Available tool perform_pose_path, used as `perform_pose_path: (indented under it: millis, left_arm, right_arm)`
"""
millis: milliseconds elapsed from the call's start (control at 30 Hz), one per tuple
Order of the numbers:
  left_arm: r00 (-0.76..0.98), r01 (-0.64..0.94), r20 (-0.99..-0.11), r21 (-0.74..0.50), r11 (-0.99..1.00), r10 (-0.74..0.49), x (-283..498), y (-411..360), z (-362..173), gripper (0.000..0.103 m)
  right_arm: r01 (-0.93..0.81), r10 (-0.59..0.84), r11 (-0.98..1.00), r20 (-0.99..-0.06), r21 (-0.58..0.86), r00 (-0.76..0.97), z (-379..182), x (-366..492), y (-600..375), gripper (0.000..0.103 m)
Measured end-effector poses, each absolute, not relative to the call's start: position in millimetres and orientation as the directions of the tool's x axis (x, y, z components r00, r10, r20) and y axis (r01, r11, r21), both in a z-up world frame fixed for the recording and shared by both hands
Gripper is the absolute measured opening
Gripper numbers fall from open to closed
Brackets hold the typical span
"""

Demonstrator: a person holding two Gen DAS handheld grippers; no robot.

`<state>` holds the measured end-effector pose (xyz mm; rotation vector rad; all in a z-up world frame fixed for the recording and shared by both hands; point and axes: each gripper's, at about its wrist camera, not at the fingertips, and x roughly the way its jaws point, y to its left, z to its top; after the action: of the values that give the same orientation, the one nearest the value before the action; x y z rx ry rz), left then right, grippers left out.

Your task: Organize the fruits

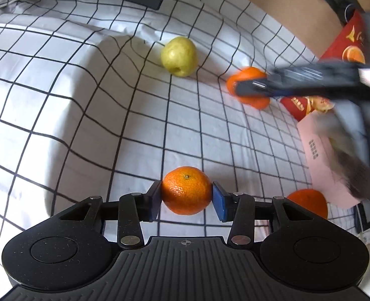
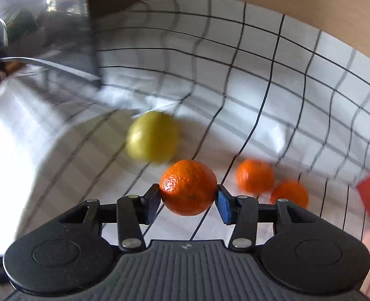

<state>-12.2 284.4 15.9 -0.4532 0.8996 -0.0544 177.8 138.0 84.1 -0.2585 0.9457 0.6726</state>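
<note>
Left wrist: left gripper (image 1: 187, 198) clamps orange (image 1: 186, 192) above the cloth (image 1: 59, 115) | right gripper (image 2: 188, 202) clamps mandarin (image 2: 188, 186) | step: carrying | next: likely the red box (image 1: 345, 52), far right.

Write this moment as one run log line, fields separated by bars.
left claw: shut on mandarin | right claw: shut on mandarin | pear: on checked cloth

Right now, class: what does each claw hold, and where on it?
Left claw: a mandarin, pinched at its sides. Right claw: another mandarin, likewise.
</note>
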Motion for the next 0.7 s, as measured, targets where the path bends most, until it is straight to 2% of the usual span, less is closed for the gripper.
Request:
perform_pose_path:
  millis: [133, 300, 533, 700]
  left_arm:
    - [0.614, -0.089, -0.750, -0.375, 0.923, -0.246, -9.9, 278.2, 20.8, 0.047]
    - [0.583, 0.004, -0.759, -0.355, 0.935, -0.290, -5.4, 261.5, 22.5, 0.047]
    - [0.532, 0.136, -0.774, -0.322, 0.937, -0.343, -1.0, 232.4, 17.2, 0.047]
    - [0.533, 0.140, -0.785, -0.285, 0.948, -0.315, 2.6, 215.1, 15.5, 0.048]
  right_arm:
    - [-0.607, 0.445, 0.787, -0.785, 0.114, 0.430, 101.7, 128.1, 98.2, 0.047]
    - [-0.496, 0.350, 0.867, -0.767, 0.048, 0.538, 101.5, 82.0, 42.4, 0.047]
    - [-0.273, 0.246, 0.956, -0.795, 0.105, 0.555, 76.7, 24.5, -33.7, 0.047]
    - [-0.191, 0.242, 0.968, -0.820, 0.165, 0.519, 46.9, -3.0, -53.0, 0.047]
